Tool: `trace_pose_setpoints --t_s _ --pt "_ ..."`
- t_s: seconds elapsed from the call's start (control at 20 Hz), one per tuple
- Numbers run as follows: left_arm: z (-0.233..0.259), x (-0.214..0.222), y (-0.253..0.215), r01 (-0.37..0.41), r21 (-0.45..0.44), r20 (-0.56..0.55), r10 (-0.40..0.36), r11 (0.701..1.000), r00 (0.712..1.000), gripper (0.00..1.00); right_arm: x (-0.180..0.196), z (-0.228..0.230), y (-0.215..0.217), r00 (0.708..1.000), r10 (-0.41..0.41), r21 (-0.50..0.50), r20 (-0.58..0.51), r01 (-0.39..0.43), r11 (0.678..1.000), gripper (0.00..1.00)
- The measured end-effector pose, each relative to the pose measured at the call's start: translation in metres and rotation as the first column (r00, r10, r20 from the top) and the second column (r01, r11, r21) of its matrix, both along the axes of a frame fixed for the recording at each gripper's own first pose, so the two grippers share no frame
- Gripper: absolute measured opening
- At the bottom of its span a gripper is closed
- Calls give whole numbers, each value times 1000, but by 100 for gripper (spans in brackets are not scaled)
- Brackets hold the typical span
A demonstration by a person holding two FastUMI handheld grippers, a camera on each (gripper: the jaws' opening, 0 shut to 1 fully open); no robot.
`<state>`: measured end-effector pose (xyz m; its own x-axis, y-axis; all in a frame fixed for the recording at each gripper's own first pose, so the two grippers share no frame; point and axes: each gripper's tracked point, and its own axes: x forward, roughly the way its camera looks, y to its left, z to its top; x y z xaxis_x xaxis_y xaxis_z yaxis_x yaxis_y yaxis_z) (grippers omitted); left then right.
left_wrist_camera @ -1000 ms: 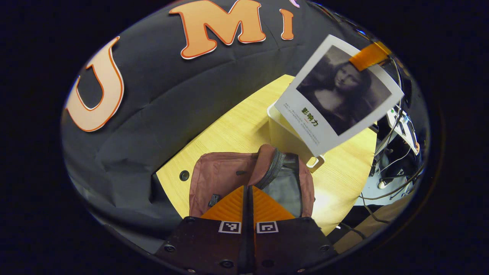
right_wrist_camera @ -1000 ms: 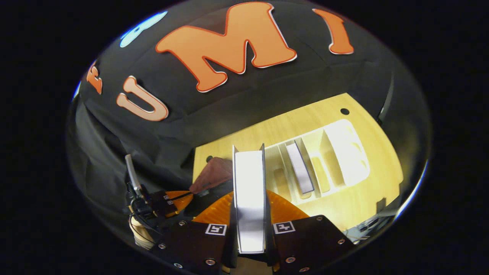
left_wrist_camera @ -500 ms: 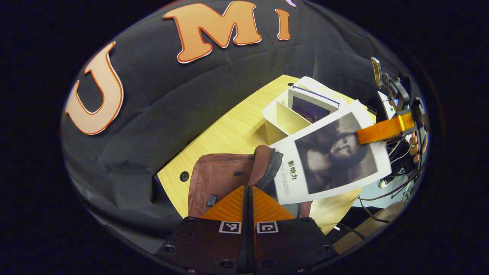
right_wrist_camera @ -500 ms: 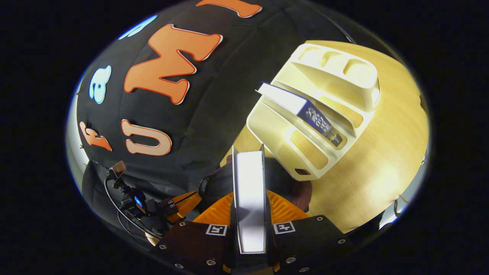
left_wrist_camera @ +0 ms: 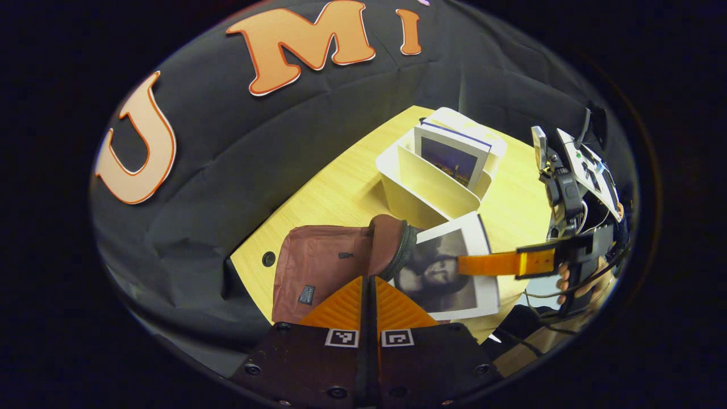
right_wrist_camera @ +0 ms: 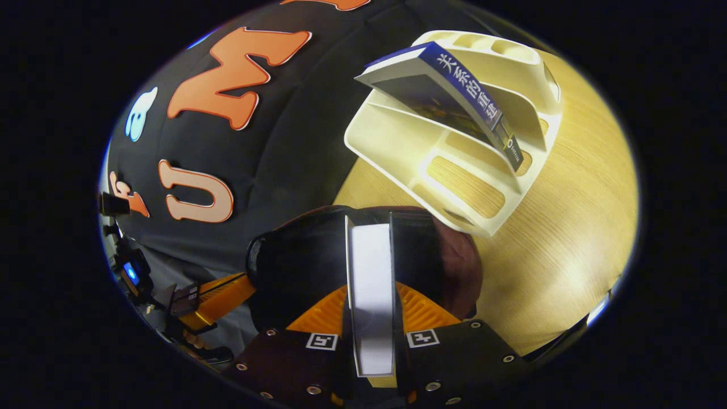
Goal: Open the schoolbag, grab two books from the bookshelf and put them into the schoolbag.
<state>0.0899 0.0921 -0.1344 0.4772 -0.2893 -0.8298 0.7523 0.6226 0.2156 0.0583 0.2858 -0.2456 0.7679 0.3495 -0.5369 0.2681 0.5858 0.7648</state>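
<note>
Schoolbag [left_wrist_camera: 329,267]: reddish-brown fabric, lies flat on the pale wood surface [left_wrist_camera: 341,193], lower centre of the left gripper view, small dark tag on its front, dark zip along the raised flap at its right edge. In the right gripper view its mouth [right_wrist_camera: 318,255] gapes as a dark cavity at centre, w/ a brown rim to the right.

Book [left_wrist_camera: 448,272], white cover w/ a greyscale portrait, sits just right of the bag flap in the left gripper view, lower edge at the bag opening. In the right gripper view the same book is seen edge-on, white page block [right_wrist_camera: 372,295] running up from bottom centre into the dark mouth.

Right gripper [left_wrist_camera: 471,265]: jaws clamped on the book, one finger lying across the cover from the right; a hand [left_wrist_camera: 576,284] holds it at far right. In its own view both fingers press the book's two faces.

Left gripper [left_wrist_camera: 368,301]: jaws fully closed, nothing between them, hovering at bottom centre over the bag's near edge.

Bookshelf [left_wrist_camera: 437,182], a cream divider rack, stands upper right of the bag, w/ a second book [left_wrist_camera: 451,156], blue spine, leaning in a rear slot.

Vs 0.5 s ago: the portrait book has dropped lower and nearer the bag opening, the rack is less covered, and the dark mouth looms bigger in the right gripper view. Left gripper about unchanged.
</note>
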Motion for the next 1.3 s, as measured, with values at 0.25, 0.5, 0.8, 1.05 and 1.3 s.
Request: trace_pose_setpoints --t_s 0.25,0.5,0.8,1.05,1.3 --pt "-1 -9 -5 26 2 0 -26 1000 1000 1 18 -15 28 1000 -12 -35 -4 12 999 30" --pt "-1 -18 -10 60 8 -3 -60 998 998 1 40 -25 41 999 -29 -76 21 31 997 29" --pt "1 -22 -6 64 5 -12 -64 998 998 1 41 -55 32 988 -87 -140 -130 68 988 39" --pt "-13 -16 2 30 -6 -43 -30 1000 999 1 17 -83 35 949 -84 -259 -305 2 966 72" --pt "-10 -7 11 -28 -52 -59 25 998 998 1 11 -72 34 956 -20 -265 -293 -61 962 93"
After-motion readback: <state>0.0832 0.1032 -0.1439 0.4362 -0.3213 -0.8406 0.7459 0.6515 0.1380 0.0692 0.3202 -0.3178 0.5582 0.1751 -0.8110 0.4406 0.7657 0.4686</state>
